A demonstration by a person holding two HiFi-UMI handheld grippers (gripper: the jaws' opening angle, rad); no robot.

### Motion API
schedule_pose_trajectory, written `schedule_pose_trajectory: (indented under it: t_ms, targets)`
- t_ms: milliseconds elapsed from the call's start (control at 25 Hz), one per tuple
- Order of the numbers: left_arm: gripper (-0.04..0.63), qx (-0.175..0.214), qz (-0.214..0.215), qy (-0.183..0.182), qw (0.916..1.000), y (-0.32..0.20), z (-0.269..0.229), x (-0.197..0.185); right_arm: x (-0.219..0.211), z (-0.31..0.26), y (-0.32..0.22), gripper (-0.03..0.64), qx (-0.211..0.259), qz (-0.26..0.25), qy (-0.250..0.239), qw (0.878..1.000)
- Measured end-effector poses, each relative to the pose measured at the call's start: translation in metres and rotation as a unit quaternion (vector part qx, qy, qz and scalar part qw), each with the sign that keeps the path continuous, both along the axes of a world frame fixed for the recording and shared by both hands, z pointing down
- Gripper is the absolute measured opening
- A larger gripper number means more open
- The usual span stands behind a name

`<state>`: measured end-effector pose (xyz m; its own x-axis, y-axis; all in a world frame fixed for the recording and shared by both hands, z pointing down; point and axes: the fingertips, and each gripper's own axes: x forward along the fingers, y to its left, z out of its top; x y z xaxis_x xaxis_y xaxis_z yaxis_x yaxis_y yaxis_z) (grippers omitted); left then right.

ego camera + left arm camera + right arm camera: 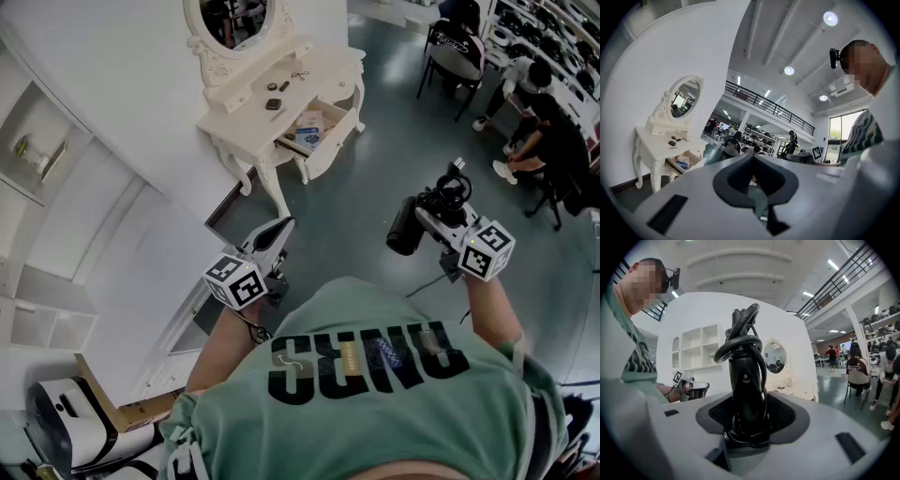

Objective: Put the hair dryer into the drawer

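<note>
Grip and heading check

Right gripper [429, 210] [746, 397]: jaws pinch the handle of the black plastic hair dryer [405, 230] [746, 376]. In the right gripper view the handle's long axis stands upright between the pads, cord end on top. The black cord [738, 340] is looped round that end. The barrel shows only in the head view, as a black cylinder just left of the jaws with its long axis running roughly toward the person. Which end is the nozzle: cannot tell. In the right gripper view the barrel is hidden below the jaws.

Left gripper [284, 227] [753, 158]: jaw tips pressed together, nothing between them.

The hair dryer is in mid-air over the grey-green floor [375, 178], well apart from the white carved dressing table [323, 70]. The table's white drawer [333, 148] stands pulled out, with a blue and white box [309, 129] lying inside. The drawer's back part is hidden under the tabletop. The oval mirror [230, 19] is cut off at the top edge of the head view.
</note>
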<state>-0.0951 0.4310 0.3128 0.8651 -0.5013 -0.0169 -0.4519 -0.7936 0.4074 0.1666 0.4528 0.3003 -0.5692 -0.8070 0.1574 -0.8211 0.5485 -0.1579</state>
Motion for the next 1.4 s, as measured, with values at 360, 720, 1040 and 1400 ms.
schedule_pose_trajectory:
  t_ms: [360,720,1040,1400]
  targets:
    - [0.009,0.003,0.005,-0.003,1.0000,0.001,-0.002,0.011,0.009,-0.001,0.003,0.204,0.003,0.001,-0.001,1.000]
    - [0.009,0.009,0.006,-0.007,0.9999,0.020,-0.011,0.053,0.048,-0.007,0.025,0.204,0.009,-0.001,0.000,1.000]
    - [0.009,0.009,0.014,-0.004,0.9998,0.041,-0.010,0.123,0.109,-0.011,0.047,0.204,0.013,-0.002,-0.001,1.000]
    - [0.009,-0.002,0.012,-0.009,0.9999,0.032,0.000,0.152,0.137,-0.002,0.035,0.204,0.009,-0.010,-0.013,1.000]
